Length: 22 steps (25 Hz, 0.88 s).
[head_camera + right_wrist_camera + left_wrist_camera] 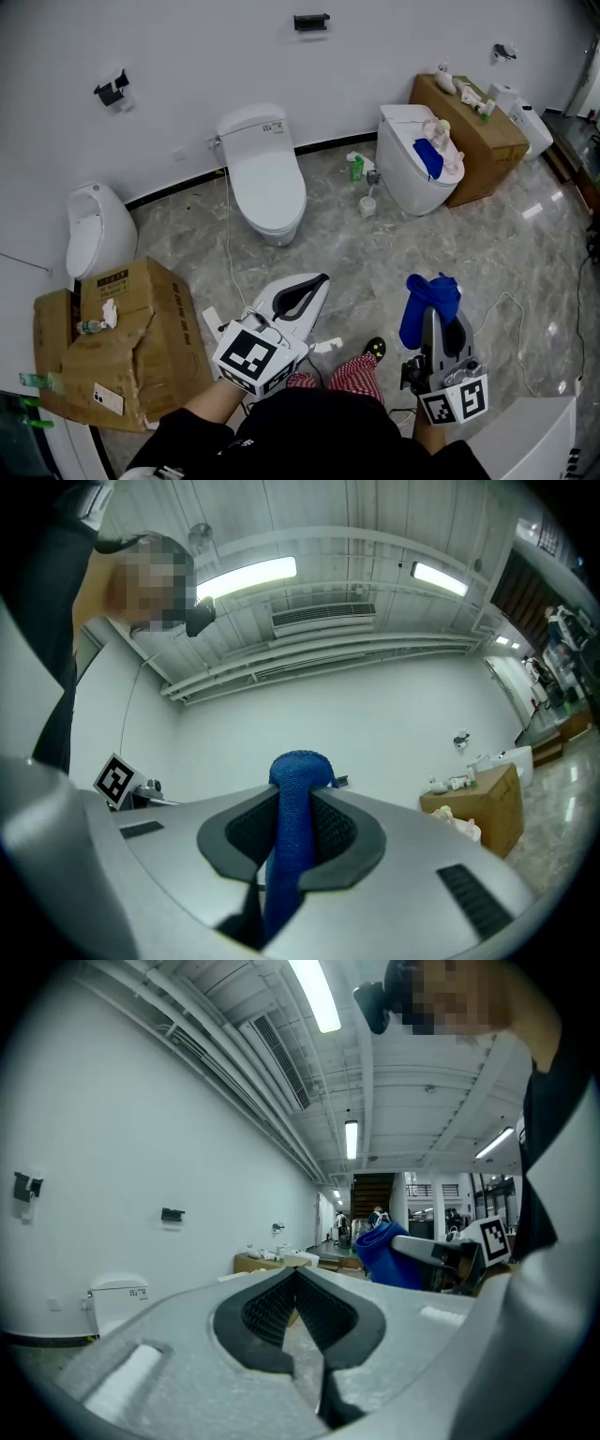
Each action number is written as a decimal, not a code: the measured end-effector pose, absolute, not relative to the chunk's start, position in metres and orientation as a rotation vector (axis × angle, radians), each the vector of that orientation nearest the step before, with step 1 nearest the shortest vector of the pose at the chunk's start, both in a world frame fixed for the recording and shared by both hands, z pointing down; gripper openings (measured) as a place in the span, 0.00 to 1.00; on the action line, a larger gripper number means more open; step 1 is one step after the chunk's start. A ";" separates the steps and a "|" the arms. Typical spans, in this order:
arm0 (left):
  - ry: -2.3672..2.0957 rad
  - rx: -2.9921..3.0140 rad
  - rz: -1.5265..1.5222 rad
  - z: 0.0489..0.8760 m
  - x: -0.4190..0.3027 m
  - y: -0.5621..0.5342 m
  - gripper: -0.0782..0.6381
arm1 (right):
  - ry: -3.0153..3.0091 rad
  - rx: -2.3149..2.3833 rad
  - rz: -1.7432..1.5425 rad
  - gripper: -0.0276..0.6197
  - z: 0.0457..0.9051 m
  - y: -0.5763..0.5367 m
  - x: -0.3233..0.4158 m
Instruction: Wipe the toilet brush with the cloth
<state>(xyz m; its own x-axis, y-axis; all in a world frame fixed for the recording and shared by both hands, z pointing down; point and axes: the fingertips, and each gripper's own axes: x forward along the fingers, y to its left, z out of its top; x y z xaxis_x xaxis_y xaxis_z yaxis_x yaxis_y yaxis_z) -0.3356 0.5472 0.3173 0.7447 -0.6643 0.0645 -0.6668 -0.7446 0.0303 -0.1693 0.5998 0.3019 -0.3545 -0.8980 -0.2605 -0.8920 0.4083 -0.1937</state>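
Observation:
My right gripper (442, 319) is shut on a blue cloth (430, 302), which sticks up past its tips and hangs down over them. In the right gripper view the cloth (292, 827) runs as a rolled strip between the black pads (339, 829). My left gripper (317, 281) is held low at the left, shut, with nothing between its pads (272, 1309). From the left gripper view the cloth (382, 1256) shows off to the right. What looks like the toilet brush in a small white holder (367, 203) stands on the floor beside the right-hand toilet (405, 169), far from both grippers.
A white toilet (266, 178) stands at the wall in the middle, and a urinal (92, 231) at the left. Torn cardboard boxes (131, 342) lie near left. A brown crate (483, 141) with small items is at the back right. A green bottle (356, 169) stands near the brush, and cables lie on the floor.

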 end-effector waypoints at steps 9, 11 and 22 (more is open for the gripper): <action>-1.149 2.881 0.112 0.312 -0.316 0.520 0.11 | 2.349 -1.514 -0.032 0.14 0.298 0.564 -0.145; -1.171 2.881 0.112 0.309 -0.312 0.512 0.11 | 2.350 -1.498 -0.034 0.14 0.295 0.551 -0.138; -1.226 2.862 0.116 0.304 -0.290 0.468 0.11 | 2.368 -1.457 -0.027 0.14 0.290 0.501 -0.113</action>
